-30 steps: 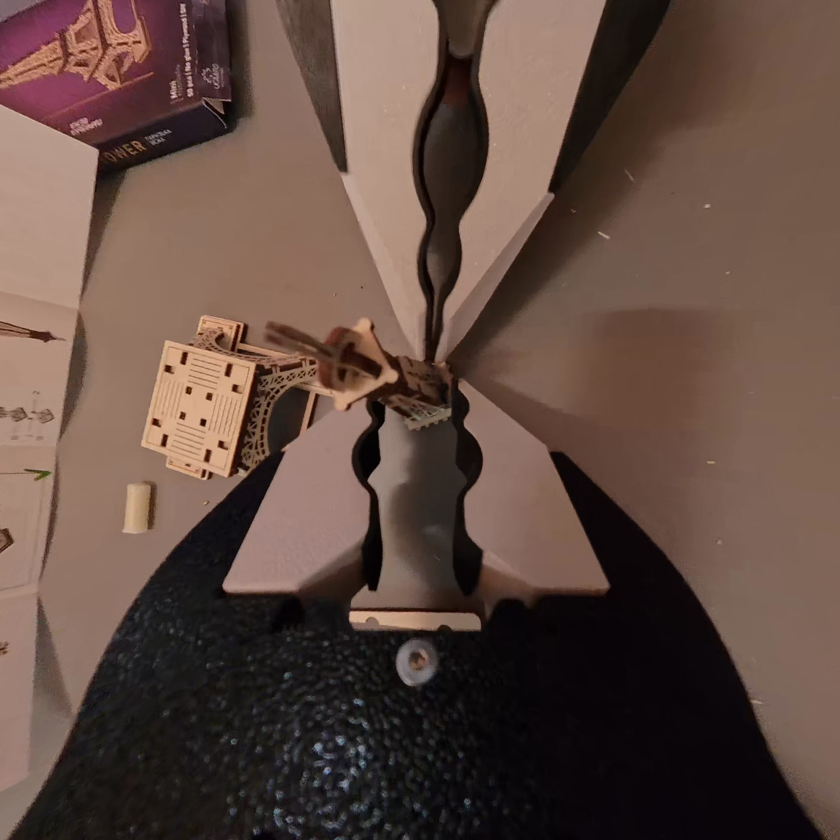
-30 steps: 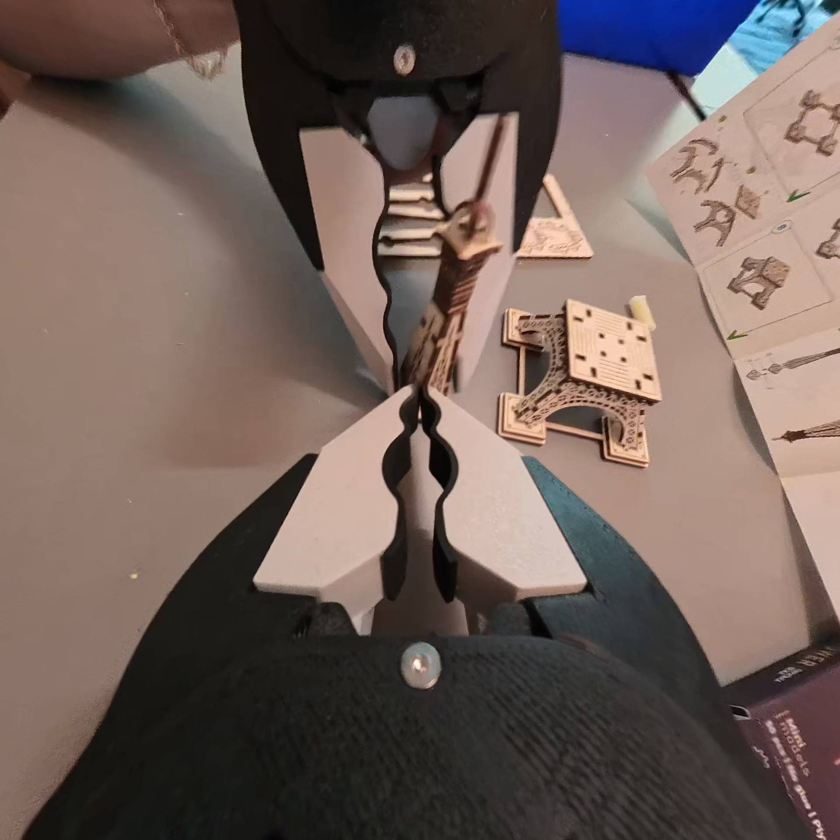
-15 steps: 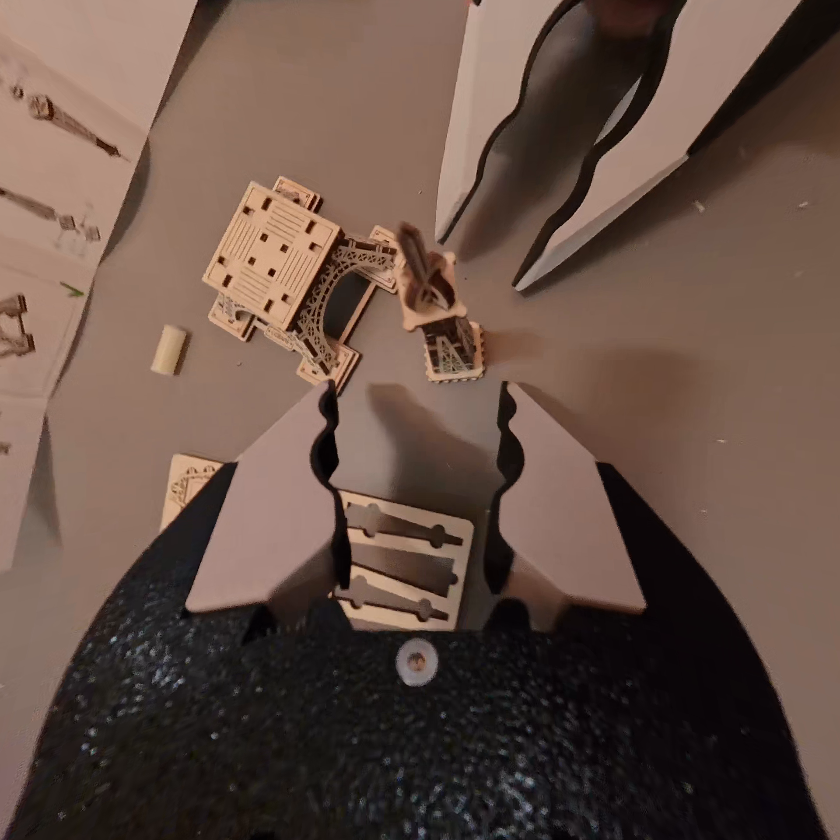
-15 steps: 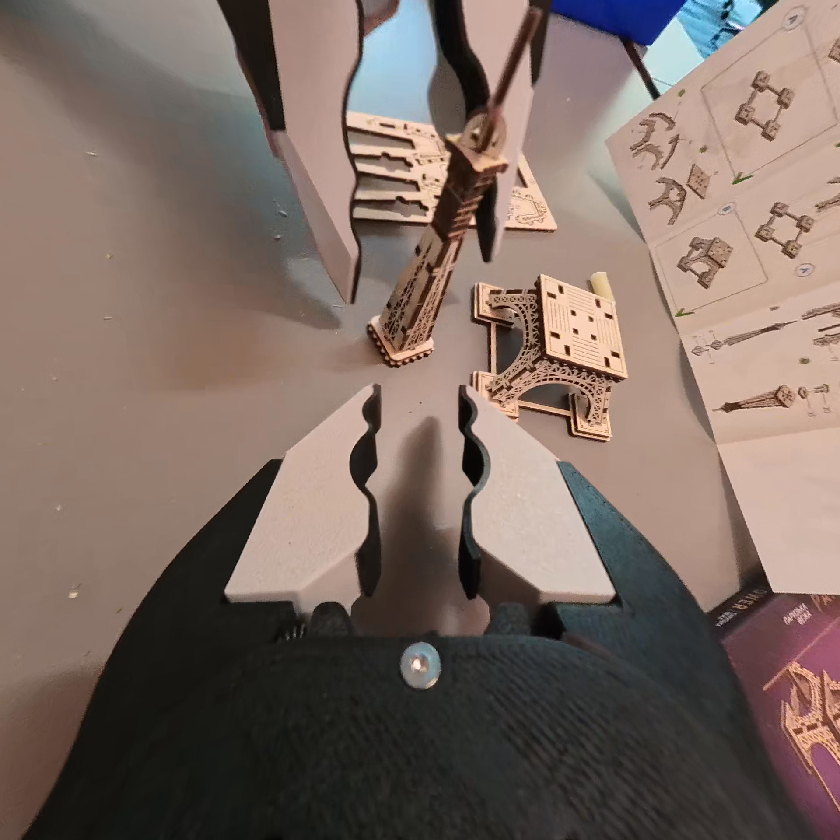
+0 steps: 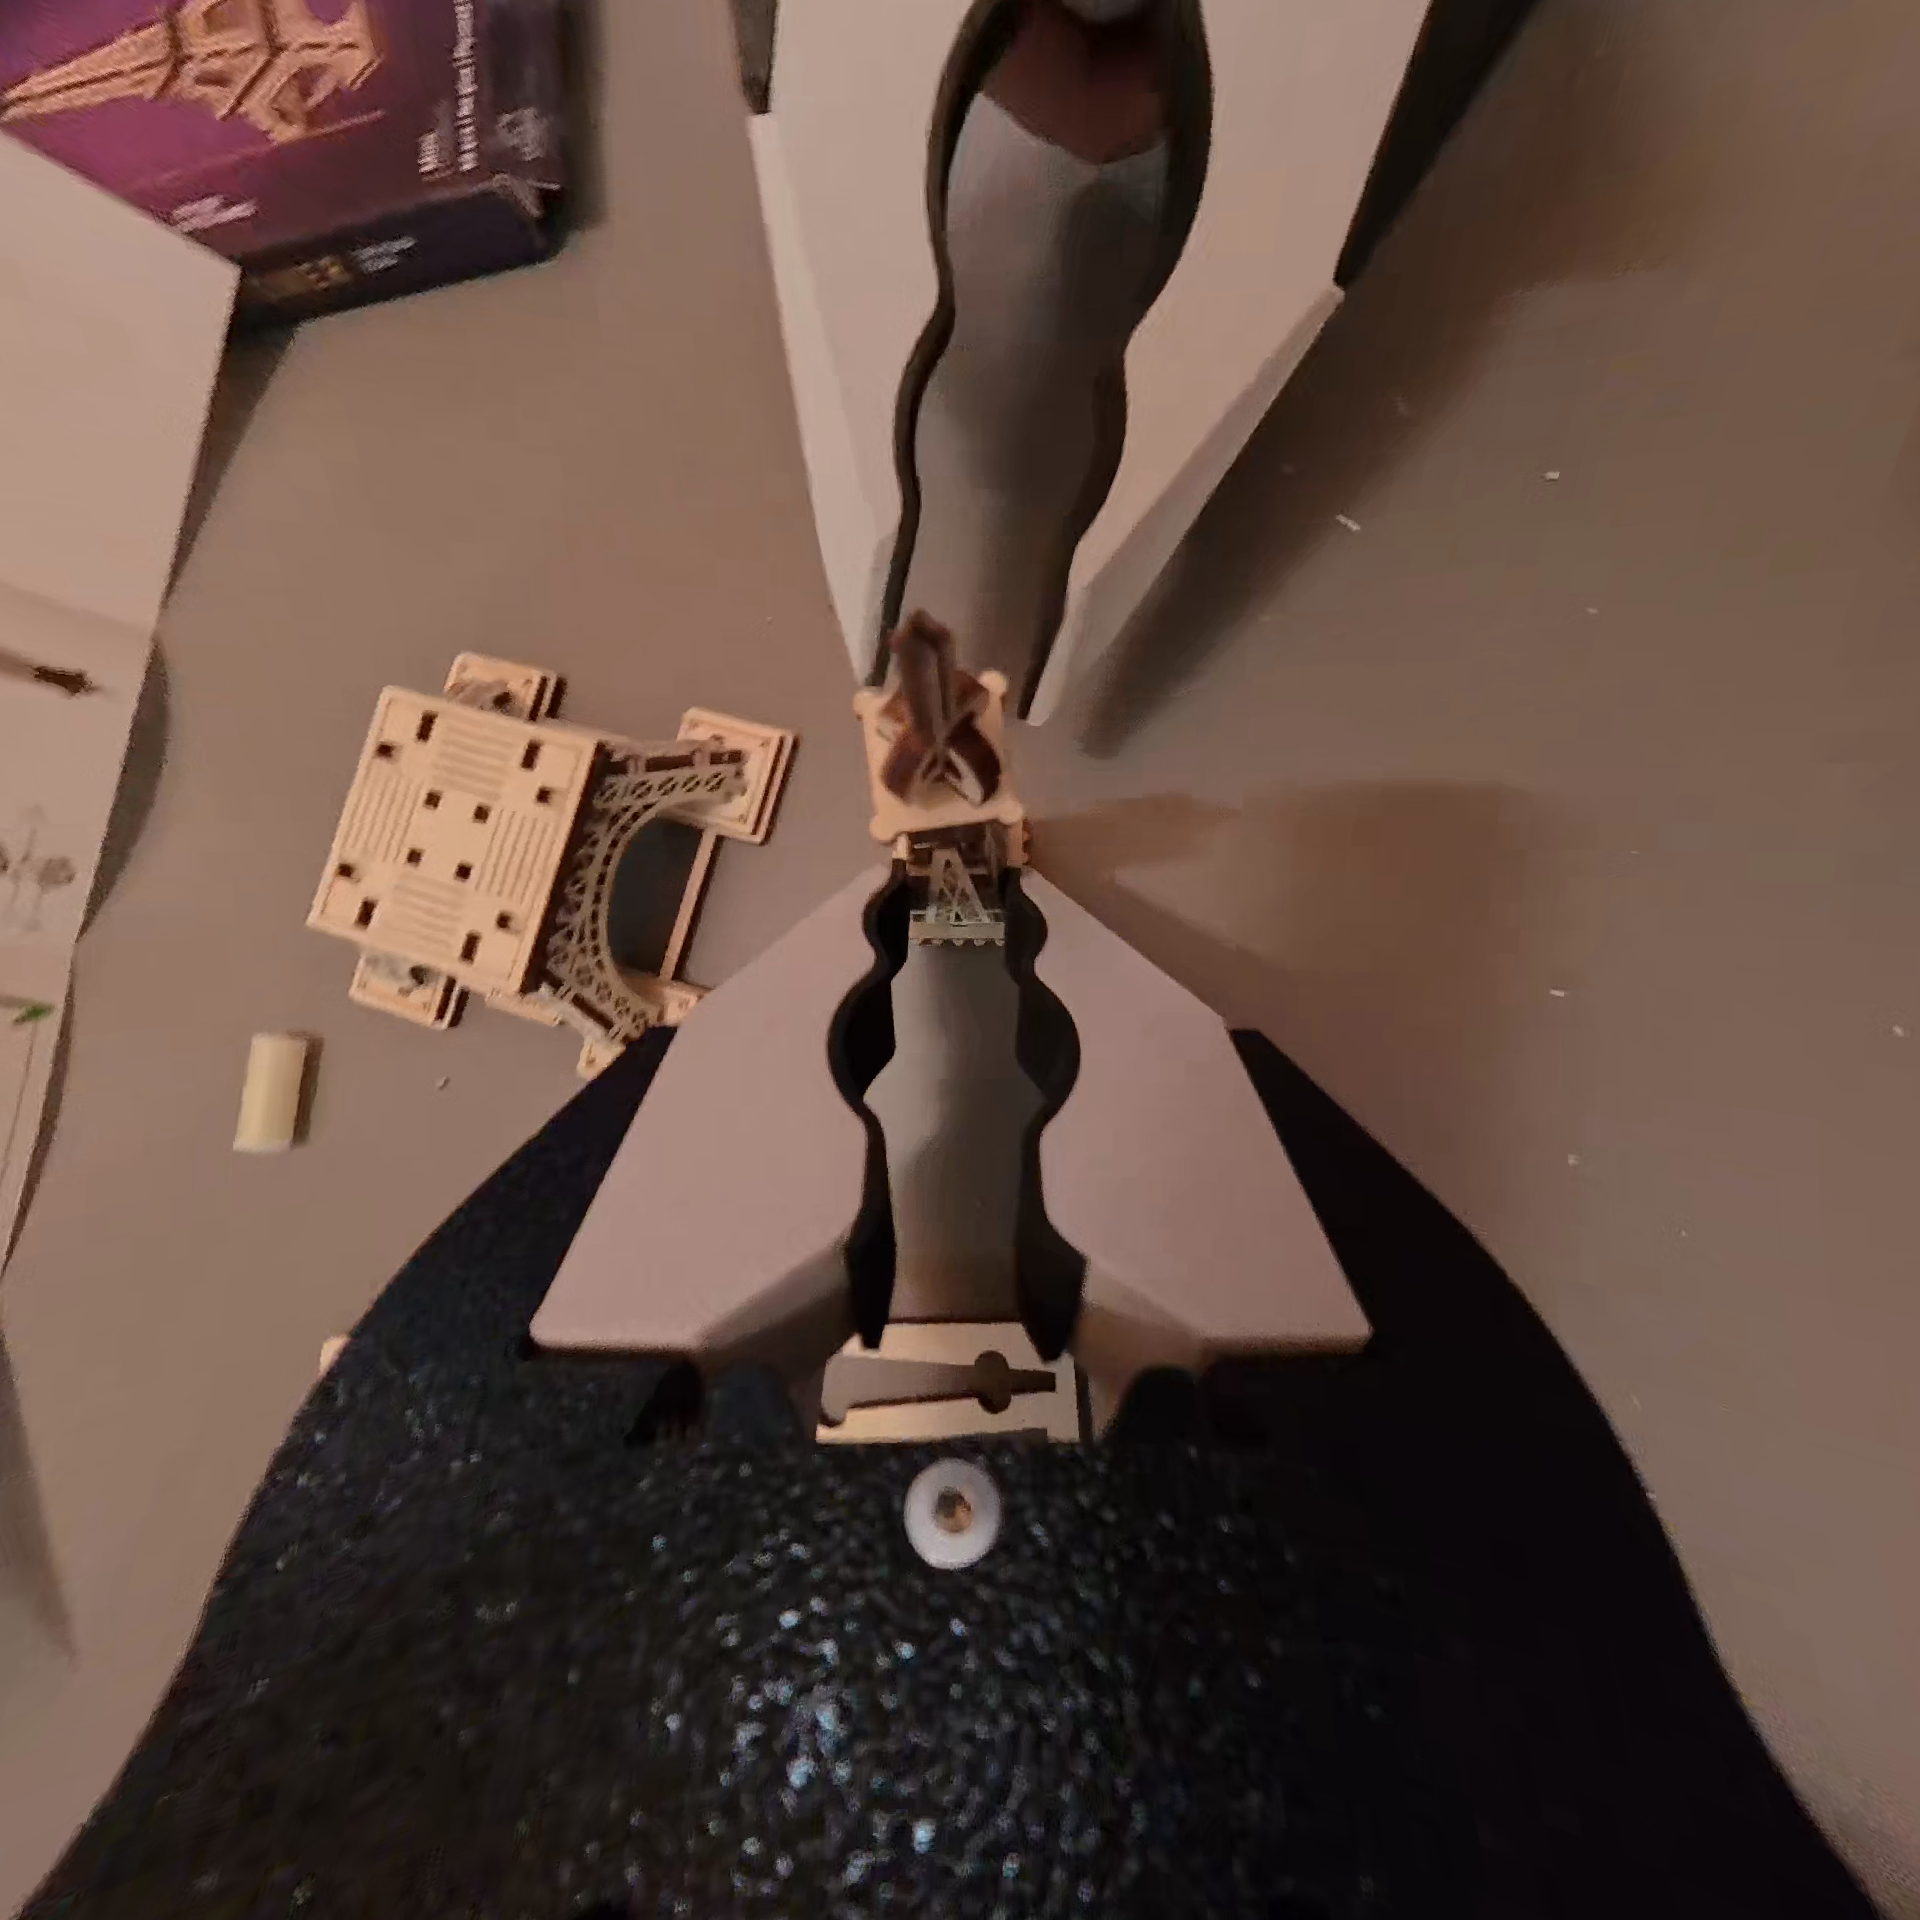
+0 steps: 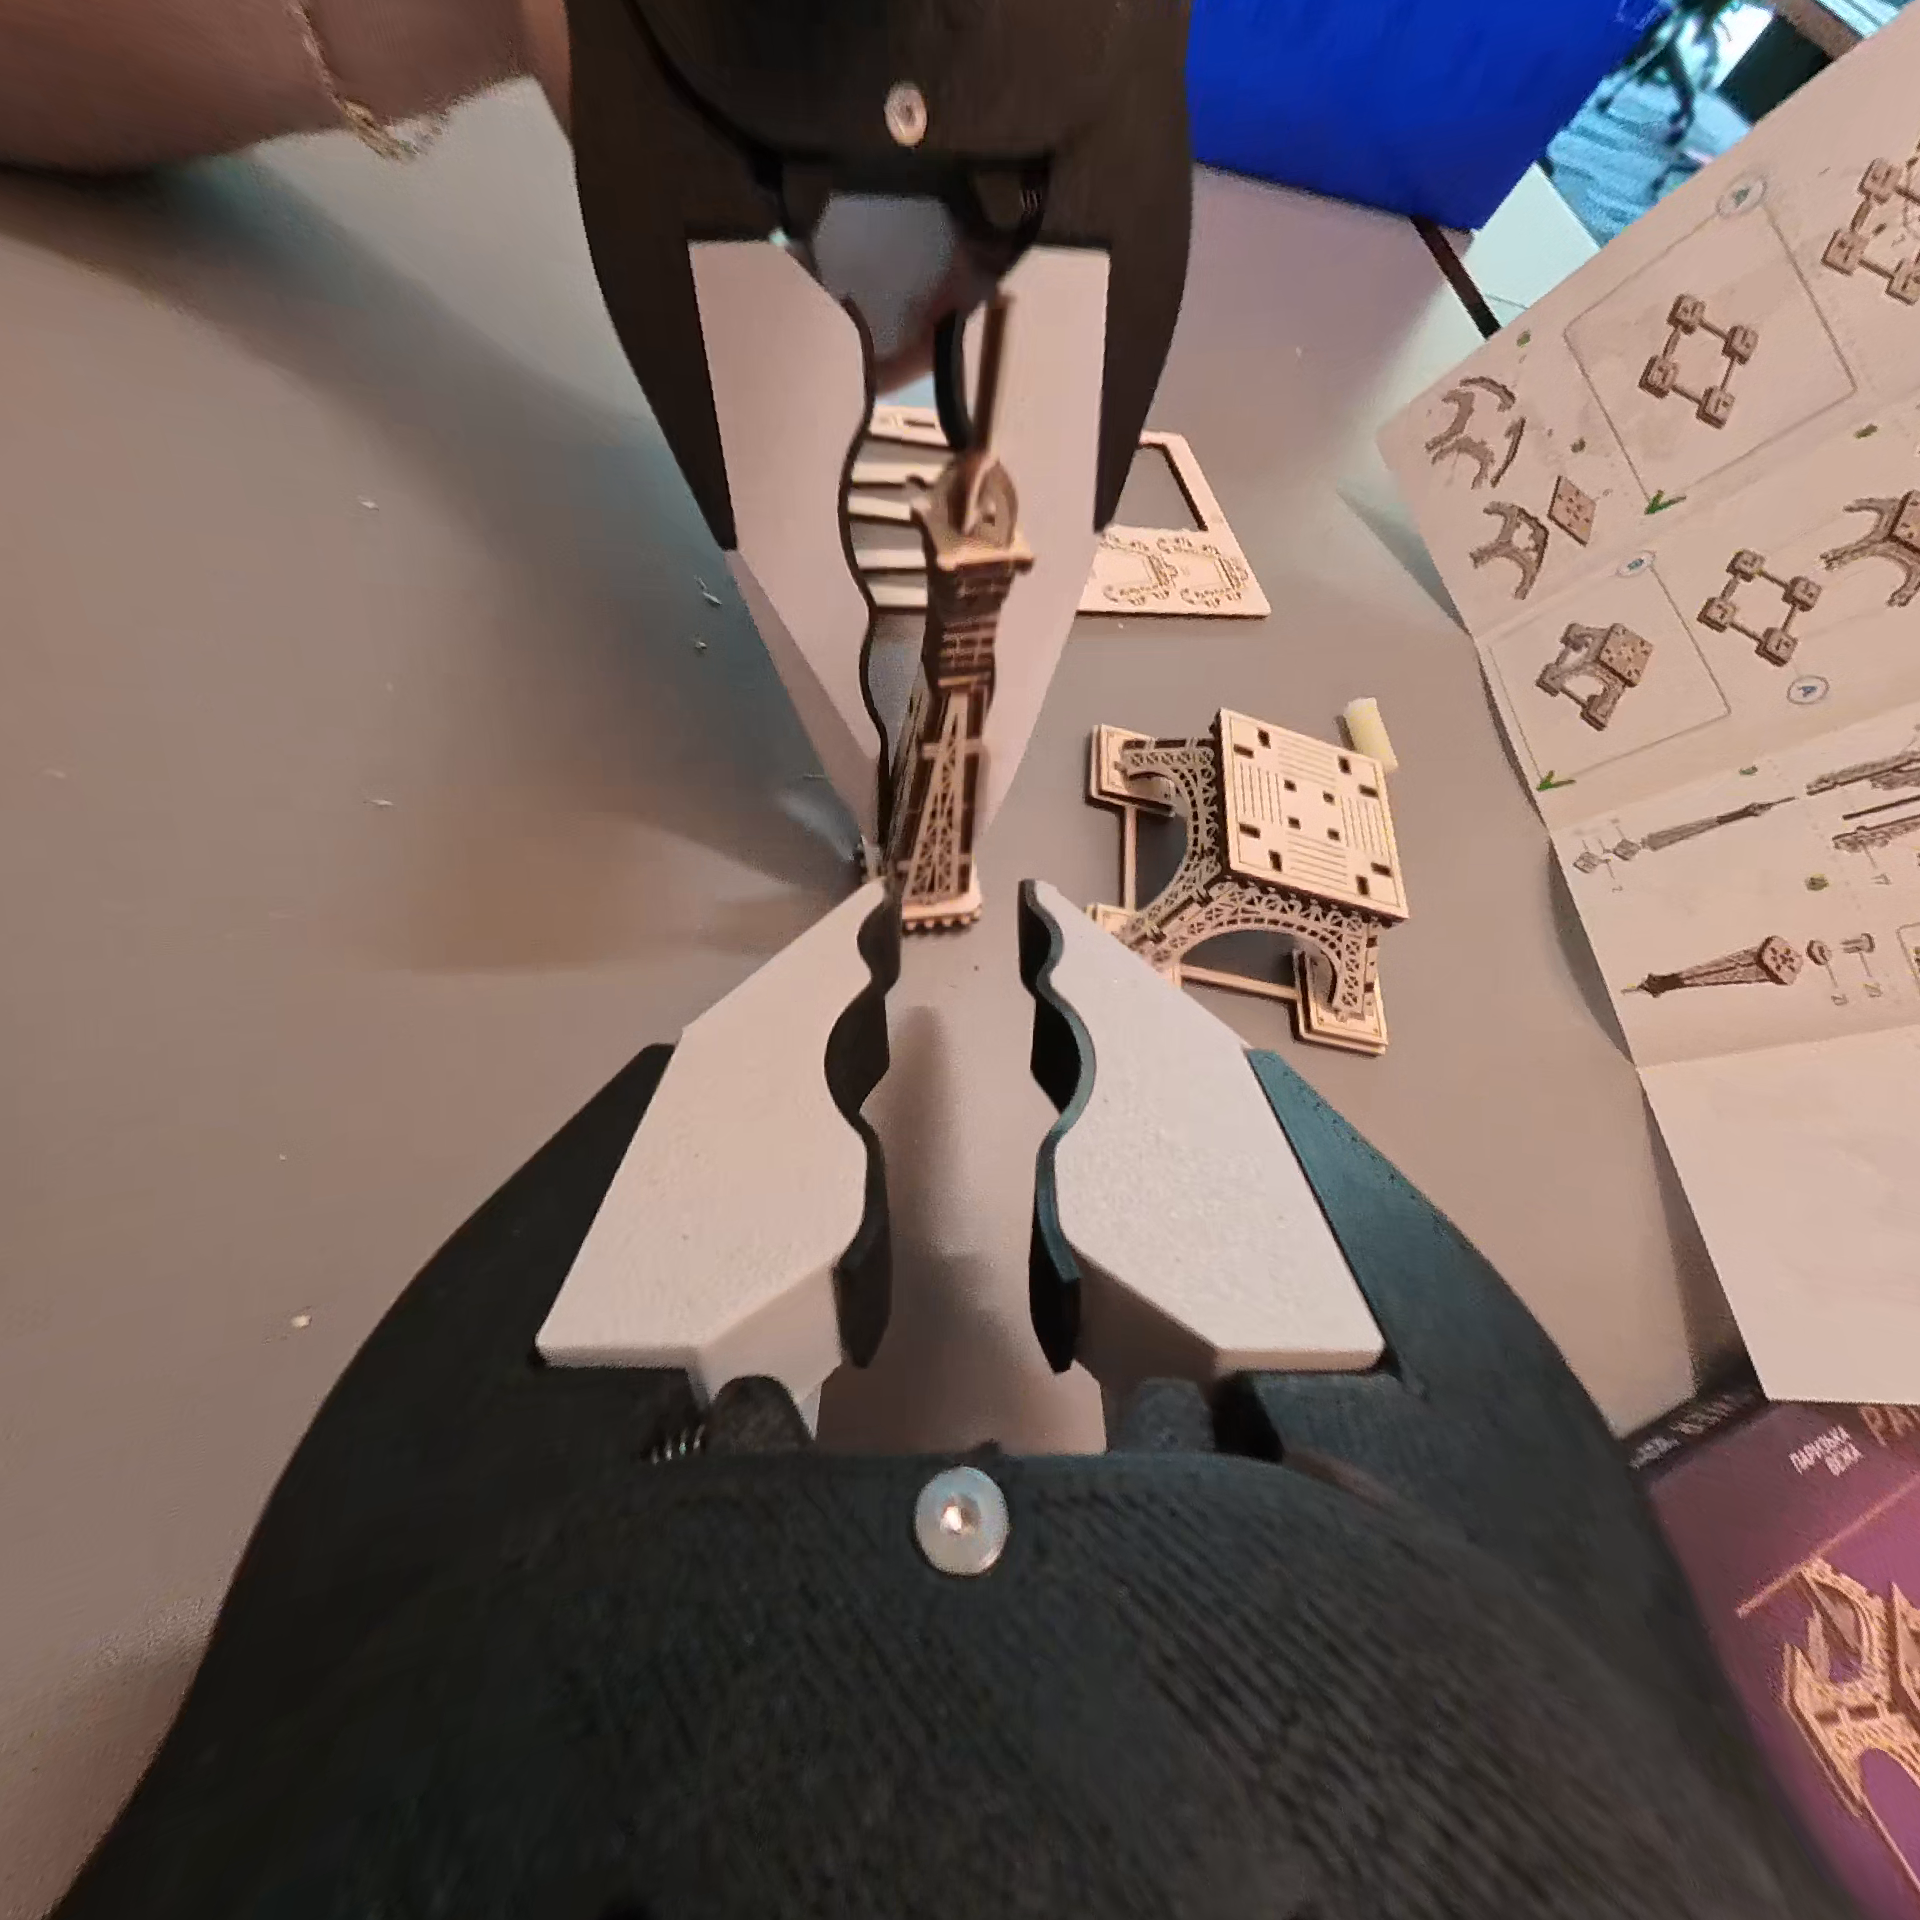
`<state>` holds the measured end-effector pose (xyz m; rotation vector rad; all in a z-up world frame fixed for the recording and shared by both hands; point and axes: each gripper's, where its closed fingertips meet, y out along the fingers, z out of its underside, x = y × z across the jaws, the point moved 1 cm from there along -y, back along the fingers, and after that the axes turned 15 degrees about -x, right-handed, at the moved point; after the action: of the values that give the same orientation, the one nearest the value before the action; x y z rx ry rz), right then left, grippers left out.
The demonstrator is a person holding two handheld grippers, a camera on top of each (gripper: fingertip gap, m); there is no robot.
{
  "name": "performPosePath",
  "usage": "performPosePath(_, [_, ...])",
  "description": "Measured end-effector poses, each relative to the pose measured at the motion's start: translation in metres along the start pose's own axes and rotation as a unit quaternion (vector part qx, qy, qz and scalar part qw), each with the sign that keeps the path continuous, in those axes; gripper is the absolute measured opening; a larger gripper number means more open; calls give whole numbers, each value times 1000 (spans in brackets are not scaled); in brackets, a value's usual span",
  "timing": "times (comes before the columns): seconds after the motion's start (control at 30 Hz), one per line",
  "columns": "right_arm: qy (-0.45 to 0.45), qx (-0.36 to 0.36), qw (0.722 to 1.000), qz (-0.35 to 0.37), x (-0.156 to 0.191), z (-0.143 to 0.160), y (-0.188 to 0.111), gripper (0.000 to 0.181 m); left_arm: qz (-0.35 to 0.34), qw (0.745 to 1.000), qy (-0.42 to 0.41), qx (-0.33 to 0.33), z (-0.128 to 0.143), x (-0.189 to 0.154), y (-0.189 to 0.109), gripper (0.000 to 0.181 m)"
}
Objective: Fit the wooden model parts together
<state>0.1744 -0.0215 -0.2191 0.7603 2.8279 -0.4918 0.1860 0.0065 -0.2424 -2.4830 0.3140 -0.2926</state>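
Note:
The slim wooden tower spire stands nearly upright on the grey table. It also shows in the right wrist view. My left gripper is shut on its lower part. My right gripper is open. Its tips are at the spire's foot without gripping it. It faces the left gripper from the far side. The left gripper shows opposite it in the right wrist view. The arched wooden tower base lies tipped over on the table beside the spire, apart from both grippers.
A purple box lies by the paper instruction sheet. A small cream cylinder lies near the tower base. A punched-out wooden part sheet lies under the left gripper. A person's arm is at the far edge. My two grippers' fingertips are within a few centimetres of each other. The small cream cylinder is about equally far from each gripper, around 15 cm. It turns up in the right wrist view as well.
Half a second ago both grippers were open and back from the leaning spire. Now the left gripper has closed on its lower part and the right has moved in, still open.

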Motion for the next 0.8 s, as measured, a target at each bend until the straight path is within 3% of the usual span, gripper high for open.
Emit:
performPosePath(0.2, [16, -12, 1000, -20, 8, -1, 5, 19, 59, 998, -13, 1, -2, -4, 4, 16])
performPosePath(0.57, [11, 7, 999, -35, 9, 9, 17, 16, 75, 997, -4, 32, -2, -4, 5, 16])
performPosePath(0.8, [22, 35, 996, -81, 10, 12, 20, 16, 84, 995, -3, 57, -2, -4, 5, 16])
